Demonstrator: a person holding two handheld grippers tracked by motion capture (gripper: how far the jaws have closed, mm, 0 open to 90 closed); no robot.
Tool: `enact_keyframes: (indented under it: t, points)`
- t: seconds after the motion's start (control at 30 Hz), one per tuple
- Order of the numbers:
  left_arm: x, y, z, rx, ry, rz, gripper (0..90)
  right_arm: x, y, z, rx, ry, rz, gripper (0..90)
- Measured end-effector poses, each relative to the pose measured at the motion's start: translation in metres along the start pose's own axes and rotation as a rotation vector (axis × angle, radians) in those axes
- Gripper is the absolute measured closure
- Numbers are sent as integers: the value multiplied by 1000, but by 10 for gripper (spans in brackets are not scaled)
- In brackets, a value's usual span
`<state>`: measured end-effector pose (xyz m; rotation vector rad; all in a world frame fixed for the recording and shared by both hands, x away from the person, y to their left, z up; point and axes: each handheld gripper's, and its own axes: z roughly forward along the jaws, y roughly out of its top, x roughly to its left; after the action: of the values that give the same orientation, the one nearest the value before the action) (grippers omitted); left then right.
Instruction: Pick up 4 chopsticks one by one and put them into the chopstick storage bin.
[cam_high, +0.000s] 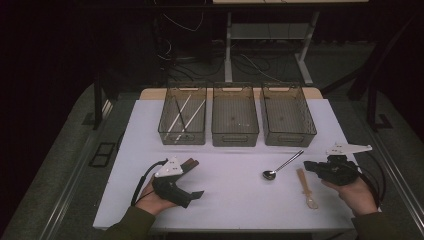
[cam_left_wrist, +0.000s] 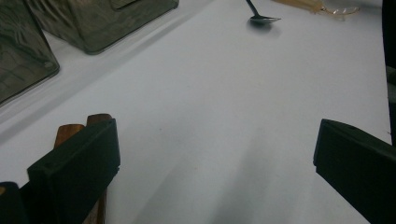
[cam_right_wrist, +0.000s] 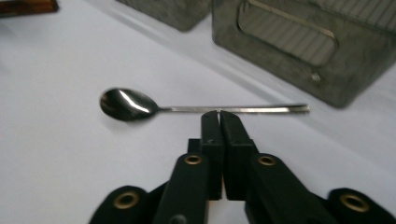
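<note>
A metal spoon (cam_high: 280, 167) lies on the white table (cam_high: 230, 205), bowl toward the person, handle pointing at the right bin. My right gripper (cam_high: 306, 165) is held low just right of it. In the right gripper view its jaws (cam_right_wrist: 219, 114) stand pressed together with nothing between them, tips just short of the spoon's handle (cam_right_wrist: 243, 109). A wooden-handled spoon with a clear bowl (cam_high: 306, 189) lies beside that hand. My left gripper (cam_high: 196, 178) rests open at the table's left; its jaws (cam_left_wrist: 217, 140) stand wide apart over bare table.
Three smoky see-through bins stand in a row at the back: the left bin (cam_high: 182, 137) holds light chopsticks, then the middle bin (cam_high: 235, 139) and the right bin (cam_high: 290, 140). Brown wooden pieces (cam_high: 192, 162) lie by the left gripper's far jaw.
</note>
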<state>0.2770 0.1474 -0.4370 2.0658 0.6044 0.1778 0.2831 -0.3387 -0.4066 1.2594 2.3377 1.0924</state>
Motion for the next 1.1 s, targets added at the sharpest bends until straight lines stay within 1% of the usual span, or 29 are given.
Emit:
enact_keyframes:
  t: [0.17, 0.23, 0.3, 0.37, 0.4, 0.6, 0.67, 0.73, 0.8, 0.93, 0.97, 1.1]
  points:
    - [0, 0, 0, -1, 1, 3, 0, -10, -6, 10, 44, -35, 13, 900]
    - [0, 0, 0, 1, 1, 6, 0, -13, -8, 14, 58, -43, 31, 900]
    - [0, 1, 0, 5, -1, 10, 0, -16, -10, 18, 74, -49, 36, 900]
    - [0, 0, 0, 2, -1, 11, 0, -18, -12, 21, 87, -52, 39, 900]
    - [-1, 1, 0, 3, 0, 10, 0, -19, -12, 23, 94, -49, 52, 900]
    - [-1, 1, 0, 2, 0, 10, 0, -19, -14, 30, 122, -51, 51, 900]
    - [-1, 1, 0, 4, 0, 11, 0, -19, -13, 29, 118, -51, 56, 900]
    - [-1, 1, 0, 4, 0, 10, 0, -19, -12, 26, 101, -47, 64, 900]
    - [0, 1, 1, 5, 2, 10, 0, -18, -12, 25, 89, -44, 57, 900]
    - [-1, 1, 0, 8, 3, 12, 0, -17, -13, 27, 117, -56, 63, 900]
    - [-1, 1, 0, 7, 3, 10, 0, -17, -14, 26, 121, -53, 64, 900]
    - [-1, 1, 0, 6, 3, 10, 0, -12, -17, 18, 114, -38, 61, 900]
